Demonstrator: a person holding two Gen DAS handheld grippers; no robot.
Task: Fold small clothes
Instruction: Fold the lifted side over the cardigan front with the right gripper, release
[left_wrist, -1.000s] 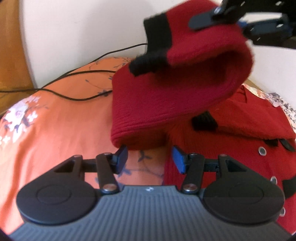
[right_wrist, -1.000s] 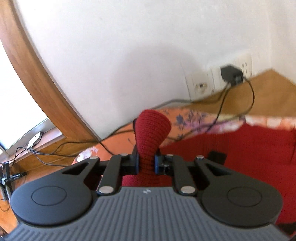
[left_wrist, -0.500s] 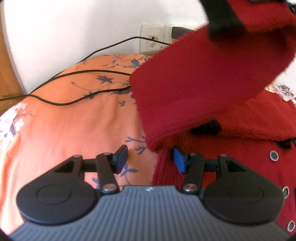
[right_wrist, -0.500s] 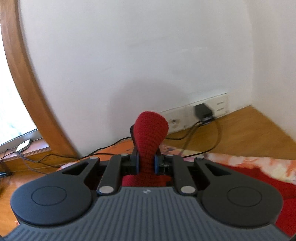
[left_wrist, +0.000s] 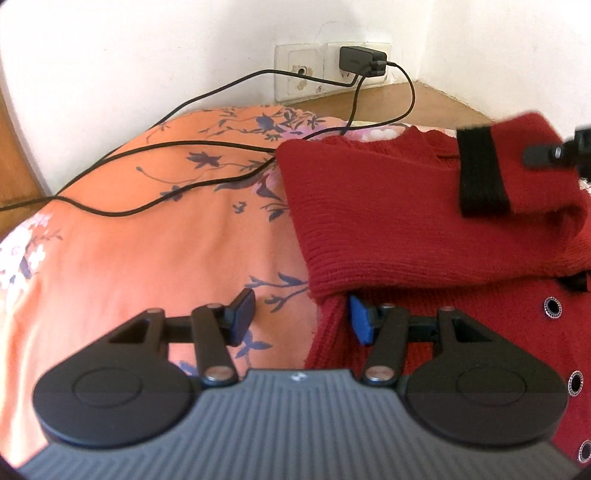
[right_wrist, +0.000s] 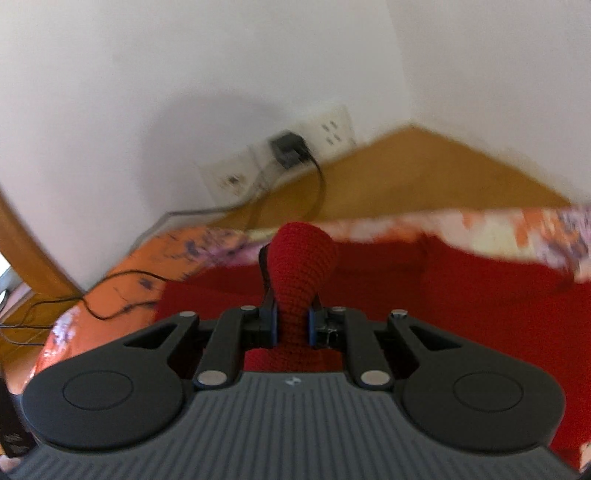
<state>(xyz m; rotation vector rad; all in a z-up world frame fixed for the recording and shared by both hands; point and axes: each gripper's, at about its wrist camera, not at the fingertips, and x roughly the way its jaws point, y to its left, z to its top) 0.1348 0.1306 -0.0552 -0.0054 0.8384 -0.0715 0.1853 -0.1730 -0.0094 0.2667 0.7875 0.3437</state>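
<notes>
A red knitted cardigan (left_wrist: 480, 339) with metal eyelets (left_wrist: 552, 306) lies on an orange floral bedspread (left_wrist: 129, 258). Its sleeve (left_wrist: 388, 221) is folded across the body, with the black cuff band (left_wrist: 480, 177) at the right. My right gripper (right_wrist: 291, 321) is shut on the red sleeve end (right_wrist: 301, 258); in the left wrist view it shows at the upper right (left_wrist: 554, 153), just past the cuff. My left gripper (left_wrist: 301, 317) stands open low over the cardigan's left edge, with nothing pinched. Its blue pad (left_wrist: 360, 321) sits beside the fold.
Black cables (left_wrist: 184, 177) trail over the bedspread to a charger (left_wrist: 362, 61) plugged into a wall socket. The white wall and a wooden floor strip (right_wrist: 424, 173) lie behind the bed. The cardigan's right half runs out of view.
My right gripper has carried the sleeve to the right and down, so it now drapes across the cardigan's body instead of hanging raised. My left gripper shifted slightly and stays open.
</notes>
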